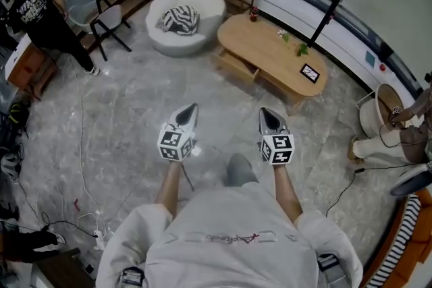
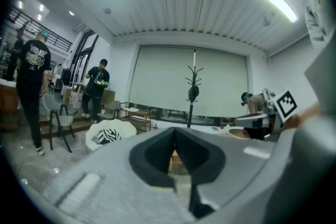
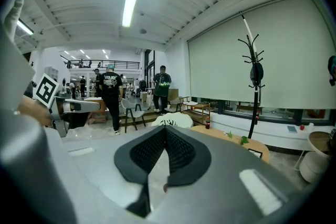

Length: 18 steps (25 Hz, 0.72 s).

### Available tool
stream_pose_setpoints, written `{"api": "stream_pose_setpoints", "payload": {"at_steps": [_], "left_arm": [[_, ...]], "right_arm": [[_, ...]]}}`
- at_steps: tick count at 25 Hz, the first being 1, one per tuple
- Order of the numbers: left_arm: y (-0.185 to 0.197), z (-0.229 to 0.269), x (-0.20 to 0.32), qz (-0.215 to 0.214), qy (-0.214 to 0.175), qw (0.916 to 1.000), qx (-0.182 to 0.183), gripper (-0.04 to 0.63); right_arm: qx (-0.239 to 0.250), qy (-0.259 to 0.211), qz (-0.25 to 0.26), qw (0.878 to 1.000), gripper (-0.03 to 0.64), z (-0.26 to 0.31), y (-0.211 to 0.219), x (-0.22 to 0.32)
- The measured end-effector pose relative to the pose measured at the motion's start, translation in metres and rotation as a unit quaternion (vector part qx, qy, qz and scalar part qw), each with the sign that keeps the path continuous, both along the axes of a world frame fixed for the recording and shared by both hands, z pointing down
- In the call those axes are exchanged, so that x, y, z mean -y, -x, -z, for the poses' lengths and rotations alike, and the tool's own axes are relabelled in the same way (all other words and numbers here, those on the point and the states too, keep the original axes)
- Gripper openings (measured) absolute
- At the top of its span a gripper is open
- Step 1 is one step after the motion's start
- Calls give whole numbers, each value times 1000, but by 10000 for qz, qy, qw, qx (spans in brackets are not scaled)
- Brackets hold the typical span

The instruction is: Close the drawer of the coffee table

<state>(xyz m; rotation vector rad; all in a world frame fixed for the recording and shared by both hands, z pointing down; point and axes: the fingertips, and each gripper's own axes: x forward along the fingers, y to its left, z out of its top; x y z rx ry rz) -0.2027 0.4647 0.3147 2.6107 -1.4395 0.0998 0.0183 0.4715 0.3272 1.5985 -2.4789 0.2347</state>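
A white armchair (image 1: 206, 10) sits on grey marble floor (image 1: 135, 98) under strip lights (image 3: 131, 1).

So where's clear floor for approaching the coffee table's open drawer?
The grey marble floor before the light wooden drawer of the oval wooden coffee table is bare. Crowded: the white round armchair borders it left, and a black cable trails at the right.

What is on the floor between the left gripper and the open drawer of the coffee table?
Nothing: in the head view, only bare grey floor separates the left gripper from the drawer.
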Motion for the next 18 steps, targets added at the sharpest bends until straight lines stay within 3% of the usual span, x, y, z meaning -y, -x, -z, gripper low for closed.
{"api": "stream_pose_setpoints", "payload": {"at_steps": [18], "left_arm": [[4,-13,46,-49,35,9998,200,0]], "right_arm": [[206,90,29,9997,6,-24,8,46]]}}
